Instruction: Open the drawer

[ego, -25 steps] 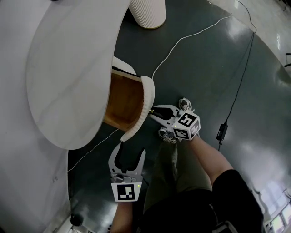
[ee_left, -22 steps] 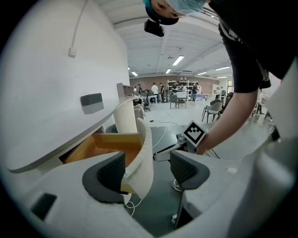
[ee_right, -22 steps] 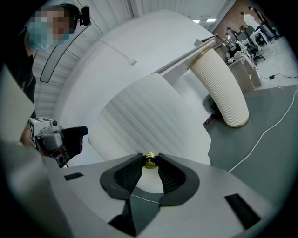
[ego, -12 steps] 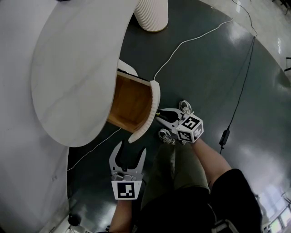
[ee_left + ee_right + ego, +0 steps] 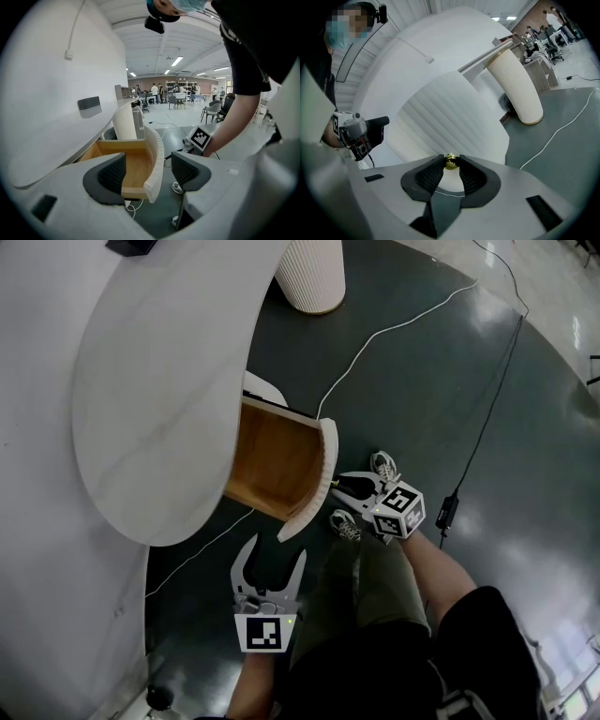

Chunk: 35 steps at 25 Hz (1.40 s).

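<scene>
The drawer (image 5: 275,463) stands part way out from under the round white tabletop (image 5: 159,390), its wooden inside showing. Its curved, ribbed white front (image 5: 317,479) carries a small brass knob (image 5: 451,161). My right gripper (image 5: 337,487) is shut on that knob, the pads pinching it from both sides in the right gripper view (image 5: 451,162). My left gripper (image 5: 272,552) hangs open just below the drawer's near corner, apart from it. In the left gripper view (image 5: 149,171) the drawer's wooden tray (image 5: 133,164) shows between the open jaws.
A ribbed white pedestal (image 5: 311,273) stands on the dark floor behind the table. A white cable (image 5: 394,329) and a black cable with an adapter (image 5: 448,512) run across the floor. The person's shoes (image 5: 382,465) and legs are right beside the drawer front.
The drawer has slid further out from under the tabletop, with my right gripper moving along on the knob. My left gripper has shifted slightly.
</scene>
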Available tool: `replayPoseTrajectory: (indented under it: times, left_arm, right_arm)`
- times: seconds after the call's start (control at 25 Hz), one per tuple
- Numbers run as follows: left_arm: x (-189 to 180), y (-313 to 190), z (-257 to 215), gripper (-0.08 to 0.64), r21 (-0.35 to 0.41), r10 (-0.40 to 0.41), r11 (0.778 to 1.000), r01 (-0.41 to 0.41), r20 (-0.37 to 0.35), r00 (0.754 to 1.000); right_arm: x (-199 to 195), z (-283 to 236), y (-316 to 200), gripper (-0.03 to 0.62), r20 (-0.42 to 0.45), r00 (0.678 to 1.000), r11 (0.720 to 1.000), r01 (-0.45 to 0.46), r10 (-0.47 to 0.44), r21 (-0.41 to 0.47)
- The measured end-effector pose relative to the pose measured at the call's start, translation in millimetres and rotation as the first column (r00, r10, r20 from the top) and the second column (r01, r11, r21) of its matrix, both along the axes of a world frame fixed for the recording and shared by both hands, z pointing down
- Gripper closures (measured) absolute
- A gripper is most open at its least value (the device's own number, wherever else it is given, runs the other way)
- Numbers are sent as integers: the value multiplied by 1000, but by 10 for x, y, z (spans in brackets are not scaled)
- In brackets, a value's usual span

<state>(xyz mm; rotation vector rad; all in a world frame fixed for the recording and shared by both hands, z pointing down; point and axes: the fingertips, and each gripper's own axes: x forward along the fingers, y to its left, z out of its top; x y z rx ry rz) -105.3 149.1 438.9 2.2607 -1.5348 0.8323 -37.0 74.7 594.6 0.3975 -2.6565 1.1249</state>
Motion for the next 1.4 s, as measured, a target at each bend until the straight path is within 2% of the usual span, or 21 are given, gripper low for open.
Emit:
replayPoseTrajectory:
  times: [0.24,0.44,0.76,0.96,1.4]
  left_arm:
    - [65,32,28,262,-27,23,999,-23,5,1000]
    - [115,19,-9,262,-19,37,999,-37,4,999]
    - [137,-27,-108,262,30,47,998,-47,4,999]
    - [145,-58,-183,262,32,32,999,-32,-10,999]
    - [202,-154,-479,262,80,35,996,-33,-26,999]
  right_arm:
    - [70,23,35,483,-7,1000,1000,-1,1,-5]
    - [86,26,28,483,-14,1000,1000,-24,23,-11]
    - [92,5,29,481,-43,998,997,-54,52,-57]
    - [161,-136,-6,462,-72,995,997,-72,72,-4]
    - [475,-1067,-195,479,-4,981,974,-192,194,119]
